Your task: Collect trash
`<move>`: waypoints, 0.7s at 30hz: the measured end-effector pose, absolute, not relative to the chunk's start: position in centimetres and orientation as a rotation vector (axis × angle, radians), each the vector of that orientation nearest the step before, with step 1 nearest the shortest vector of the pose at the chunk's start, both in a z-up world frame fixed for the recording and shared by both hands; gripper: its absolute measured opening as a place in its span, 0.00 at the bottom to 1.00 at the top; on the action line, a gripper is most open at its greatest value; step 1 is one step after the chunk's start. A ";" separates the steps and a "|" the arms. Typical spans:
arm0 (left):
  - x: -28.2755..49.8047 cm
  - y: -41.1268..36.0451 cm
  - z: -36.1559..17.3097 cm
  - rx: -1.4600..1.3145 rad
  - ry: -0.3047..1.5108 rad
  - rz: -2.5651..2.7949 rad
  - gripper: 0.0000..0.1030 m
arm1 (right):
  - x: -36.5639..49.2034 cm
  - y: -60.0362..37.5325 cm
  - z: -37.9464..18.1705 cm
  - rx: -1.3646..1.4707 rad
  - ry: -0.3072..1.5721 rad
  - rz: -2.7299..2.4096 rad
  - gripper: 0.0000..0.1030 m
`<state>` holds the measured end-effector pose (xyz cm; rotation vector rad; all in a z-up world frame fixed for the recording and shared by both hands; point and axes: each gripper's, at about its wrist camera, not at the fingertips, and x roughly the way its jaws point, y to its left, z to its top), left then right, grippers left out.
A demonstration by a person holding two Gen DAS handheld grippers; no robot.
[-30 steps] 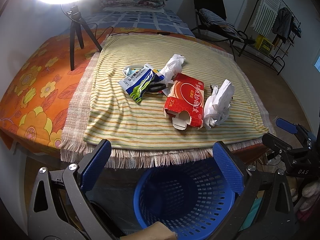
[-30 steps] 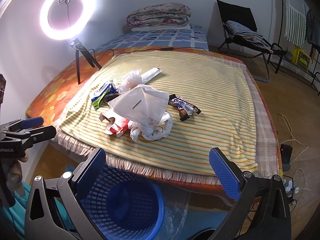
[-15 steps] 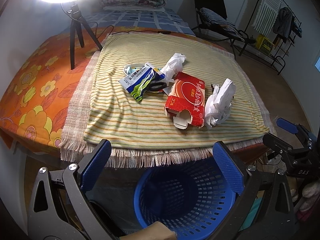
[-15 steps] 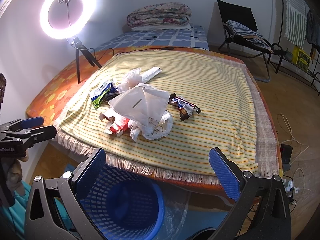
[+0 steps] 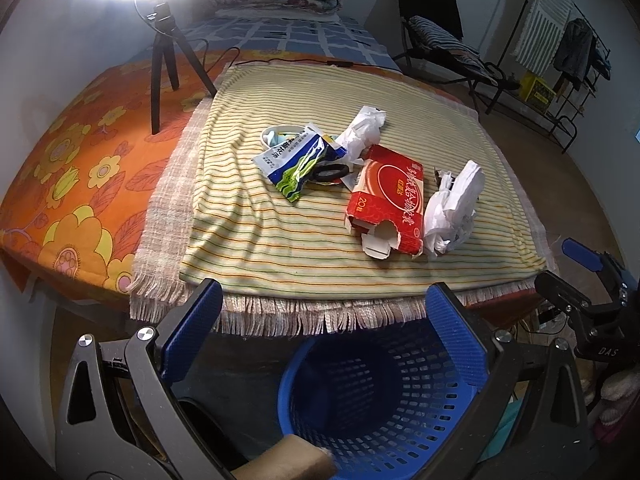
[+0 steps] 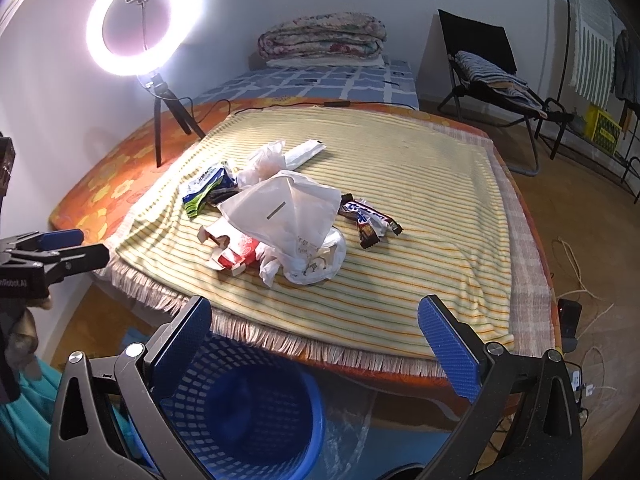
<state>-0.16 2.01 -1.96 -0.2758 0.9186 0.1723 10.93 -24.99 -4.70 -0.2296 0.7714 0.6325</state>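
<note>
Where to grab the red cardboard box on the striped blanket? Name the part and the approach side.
Grip the red cardboard box across its flat body, fingers on the two long side edges, coming down from above on the basket side. It lies flat, and its torn open flaps at the near end look too flimsy to hold.

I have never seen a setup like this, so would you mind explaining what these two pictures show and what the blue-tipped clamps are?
There is no robot: a person holds a two-finger gripper in each hand, each with a fisheye camera looking along its fingers. One picture comes from the left gripper, the other from the right gripper. Both are open and hold nothing.

On the striped cloth lies trash: a red box, crumpled white paper, a blue-green packet, a white bag and a candy wrapper. A blue basket stands on the floor below the edge, apparently for the trash. A ring light stands at the back left.
</note>
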 end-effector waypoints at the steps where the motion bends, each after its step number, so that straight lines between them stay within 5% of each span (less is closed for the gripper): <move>1: -0.1 2.1 -1.9 -0.273 0.917 0.175 1.00 | 10.9 -25.0 -4.8 -0.235 0.766 0.632 0.99; 21: 5.4 5.0 -1.6 -0.207 0.953 0.039 1.00 | 13.3 -23.2 -6.4 -0.306 0.793 0.674 0.99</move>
